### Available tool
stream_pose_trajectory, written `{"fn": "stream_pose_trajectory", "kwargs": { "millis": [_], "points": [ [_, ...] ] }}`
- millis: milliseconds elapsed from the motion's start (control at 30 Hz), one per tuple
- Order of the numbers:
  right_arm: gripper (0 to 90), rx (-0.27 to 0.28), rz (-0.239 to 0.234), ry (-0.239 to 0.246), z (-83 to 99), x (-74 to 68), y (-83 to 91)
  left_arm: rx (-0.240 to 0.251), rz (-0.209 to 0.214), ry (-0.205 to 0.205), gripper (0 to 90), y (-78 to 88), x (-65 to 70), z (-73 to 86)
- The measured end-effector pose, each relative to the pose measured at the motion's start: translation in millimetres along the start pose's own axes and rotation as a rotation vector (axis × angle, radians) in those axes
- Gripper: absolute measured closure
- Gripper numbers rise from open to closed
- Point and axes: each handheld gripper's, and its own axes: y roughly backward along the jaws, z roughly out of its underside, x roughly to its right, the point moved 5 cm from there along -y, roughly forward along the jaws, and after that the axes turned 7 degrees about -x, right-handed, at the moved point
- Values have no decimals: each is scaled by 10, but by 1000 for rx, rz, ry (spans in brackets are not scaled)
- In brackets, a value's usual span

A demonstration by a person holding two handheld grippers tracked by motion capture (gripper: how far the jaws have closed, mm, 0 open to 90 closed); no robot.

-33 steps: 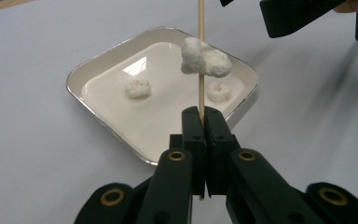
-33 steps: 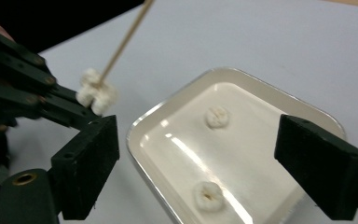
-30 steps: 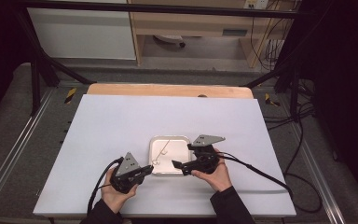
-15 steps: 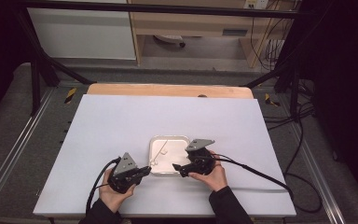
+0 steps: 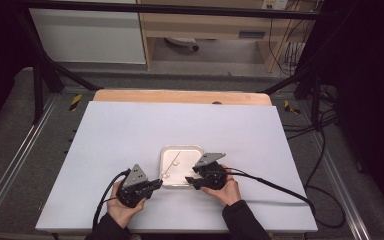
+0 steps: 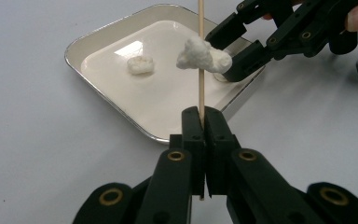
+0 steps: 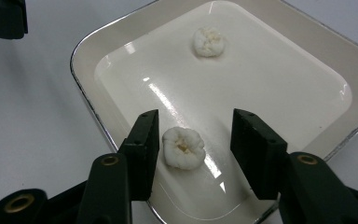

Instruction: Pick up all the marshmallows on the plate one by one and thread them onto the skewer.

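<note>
A shallow white tray [image 5: 197, 150] lies on the table in front of both hands. My left gripper [image 6: 204, 112] is shut on a thin wooden skewer [image 6: 200, 28] that stands over the tray with one white puffy lump [image 6: 200, 53] speared on it. My right gripper [image 7: 193, 126] reaches down into the tray, its jaws on either side of a second white lump [image 7: 182, 147]. They have just been closing, and a gap is left at the right pad. A third lump [image 7: 209, 42] lies farther back on the tray floor.
The tray rim [image 7: 81, 60] stands low around the lumps. My left gripper [image 5: 152, 184] and right gripper [image 5: 190, 181] sit close together at the tray's near edge. A wooden board [image 5: 180, 96] borders the white table top [image 5: 130, 130] at the back.
My right gripper has sunk into the tray and its jaws have narrowed around the lump. The left gripper and skewer have kept still.
</note>
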Motion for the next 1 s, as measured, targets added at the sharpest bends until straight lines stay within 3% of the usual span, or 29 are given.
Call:
{"fn": "stream_pose_trajectory", "kwargs": {
  "millis": [300, 567, 1000],
  "points": [
    [677, -4, -2, 24, 16, -17, -9, 4, 1, 1, 883, -3, 6, 1],
    [714, -3, -20, 5, 7, -12, 11, 8, 5, 2, 883, -3, 11, 3],
    [727, 137, -78, -66, -147, 56, 403, 15, 6, 0, 883, -5, 28, -4]
  ]
}}
